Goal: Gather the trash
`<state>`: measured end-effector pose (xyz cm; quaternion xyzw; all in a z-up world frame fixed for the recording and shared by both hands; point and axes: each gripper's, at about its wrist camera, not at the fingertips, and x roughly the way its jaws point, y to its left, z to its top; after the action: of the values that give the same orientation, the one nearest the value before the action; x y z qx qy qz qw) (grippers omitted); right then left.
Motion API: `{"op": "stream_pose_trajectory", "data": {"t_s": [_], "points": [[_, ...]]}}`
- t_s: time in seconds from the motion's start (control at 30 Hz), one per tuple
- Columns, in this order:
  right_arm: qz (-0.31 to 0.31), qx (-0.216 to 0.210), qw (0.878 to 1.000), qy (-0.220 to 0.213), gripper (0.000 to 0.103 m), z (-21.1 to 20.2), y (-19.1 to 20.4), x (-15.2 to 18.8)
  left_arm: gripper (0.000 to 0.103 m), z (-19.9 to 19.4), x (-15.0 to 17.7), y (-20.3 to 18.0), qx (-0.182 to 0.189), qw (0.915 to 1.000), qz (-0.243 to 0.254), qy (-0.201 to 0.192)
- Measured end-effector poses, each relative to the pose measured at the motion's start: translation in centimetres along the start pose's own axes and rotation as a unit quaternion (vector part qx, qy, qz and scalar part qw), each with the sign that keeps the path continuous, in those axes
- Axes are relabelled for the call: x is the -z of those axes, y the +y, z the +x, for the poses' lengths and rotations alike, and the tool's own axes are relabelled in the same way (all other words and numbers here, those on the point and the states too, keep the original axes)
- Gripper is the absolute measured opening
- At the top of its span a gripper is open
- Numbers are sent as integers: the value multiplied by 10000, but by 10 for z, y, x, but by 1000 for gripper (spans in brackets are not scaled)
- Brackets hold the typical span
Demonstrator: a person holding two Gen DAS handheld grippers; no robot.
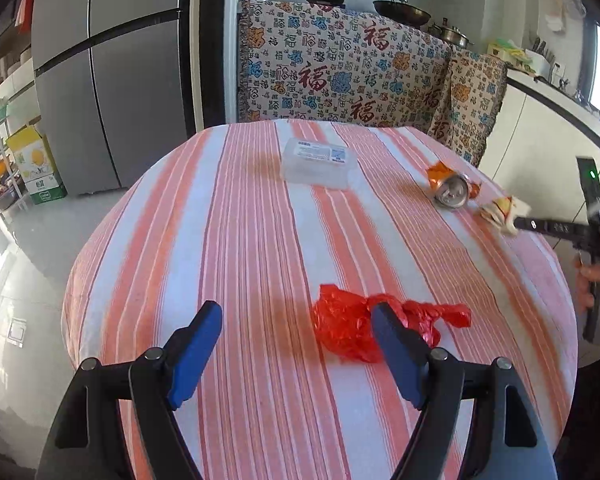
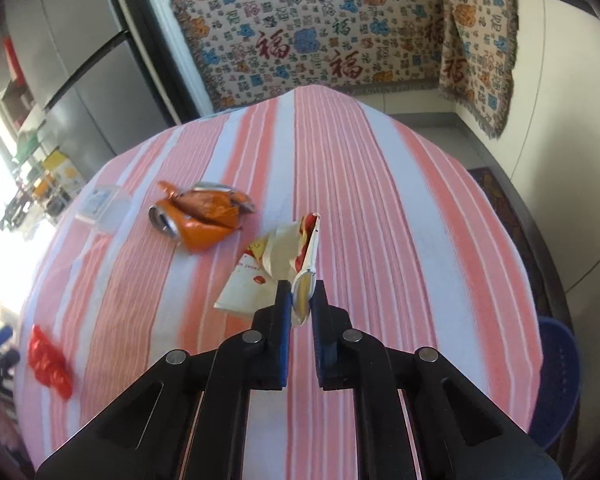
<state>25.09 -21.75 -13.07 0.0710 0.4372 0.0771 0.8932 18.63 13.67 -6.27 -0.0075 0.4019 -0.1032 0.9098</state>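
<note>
My right gripper (image 2: 301,290) is shut on a crumpled white and red paper wrapper (image 2: 276,264), which hangs a little above the striped tablecloth (image 2: 380,220); the same wrapper (image 1: 500,214) shows at the right gripper's tip in the left wrist view. A crushed orange can (image 2: 198,216) lies just left of it, also the crushed can (image 1: 452,188). My left gripper (image 1: 296,318) is open above the table, with a red plastic bag (image 1: 352,328) lying beside and behind its right finger, not pinched. The red bag (image 2: 48,362) sits far left in the right wrist view.
A clear plastic box (image 1: 318,162) with a blue label rests near the far side of the round table. Behind stand a patterned cloth-covered counter (image 1: 340,64) with pots, and a grey fridge (image 1: 112,80) at left. A blue basket (image 2: 556,376) sits on the floor at right.
</note>
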Motion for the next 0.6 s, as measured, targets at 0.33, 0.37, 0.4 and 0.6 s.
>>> {"op": "stream_pose_trajectory", "data": {"t_s": [0.33, 0.37, 0.4, 0.6], "points": [[-929, -419, 9945, 246, 9, -42, 45, 82, 79, 64, -33, -3, 166, 9986, -27, 503], [-930, -436, 9944, 238, 9, -41, 47, 85, 79, 68, -28, -6, 0, 9974, 128, 708], [-927, -448, 9944, 220, 9, -41, 48, 88, 79, 67, -20, -8, -46, 9966, 244, 787], [-823, -501, 9950, 259, 10, -39, 42, 96, 79, 21, 33, 4, 465, 9936, -83, 1027]]}}
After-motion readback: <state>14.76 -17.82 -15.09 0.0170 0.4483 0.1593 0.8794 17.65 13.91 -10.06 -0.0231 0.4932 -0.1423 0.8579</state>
